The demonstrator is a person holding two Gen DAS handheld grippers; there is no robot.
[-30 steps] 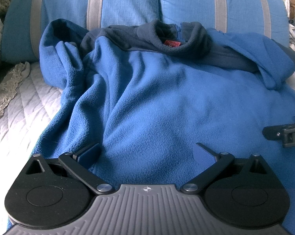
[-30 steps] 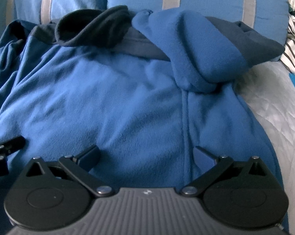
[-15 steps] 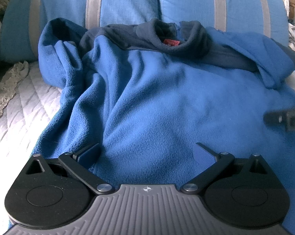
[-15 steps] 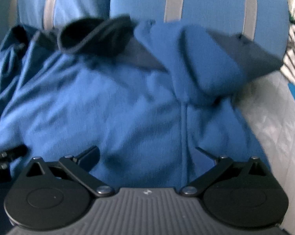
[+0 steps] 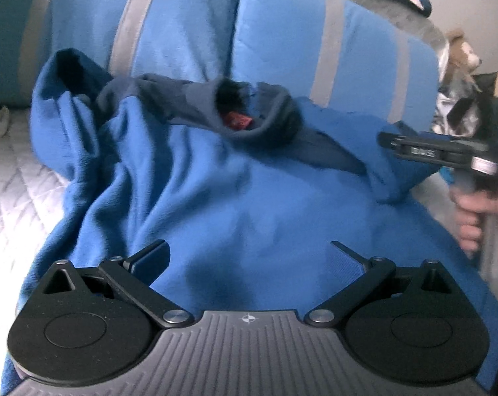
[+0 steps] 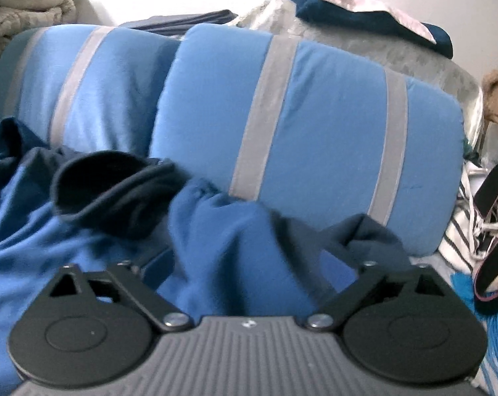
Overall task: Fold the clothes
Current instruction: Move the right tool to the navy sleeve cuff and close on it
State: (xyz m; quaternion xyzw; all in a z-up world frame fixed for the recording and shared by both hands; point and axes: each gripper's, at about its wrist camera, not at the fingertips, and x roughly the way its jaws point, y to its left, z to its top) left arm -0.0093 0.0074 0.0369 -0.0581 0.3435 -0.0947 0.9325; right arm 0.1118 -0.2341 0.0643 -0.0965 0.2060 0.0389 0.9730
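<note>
Blue fleece jacket (image 5: 222,198) spread front-up on the bed (image 5: 14,178), dark collar (image 5: 249,115) toward the two blue striped pillows (image 6: 315,125), red label inside the collar. Same lie as a second ago, left side bunched in folds, right sleeve (image 6: 235,237) folded over near the collar.

Changed vs earlier: both views tilted up, more pillow and wall showing, less jacket hem. Right gripper (image 6: 245,257) now over the folded sleeve near the collar rather than over the jacket's lower body; sleeve fabric sits between the jaws, which have just been closing a little but stand wide apart, no clamp visible. In the left wrist view, right gripper (image 5: 424,151) higher than before, beside the jacket's right shoulder, pointing toward the collar, hand (image 5: 480,217) wrapped on its handle.

Left gripper (image 5: 249,257) above the jacket's lower body, angled down toward the collar, jaws wide apart, nothing gripped. Motion blur in both views.
</note>
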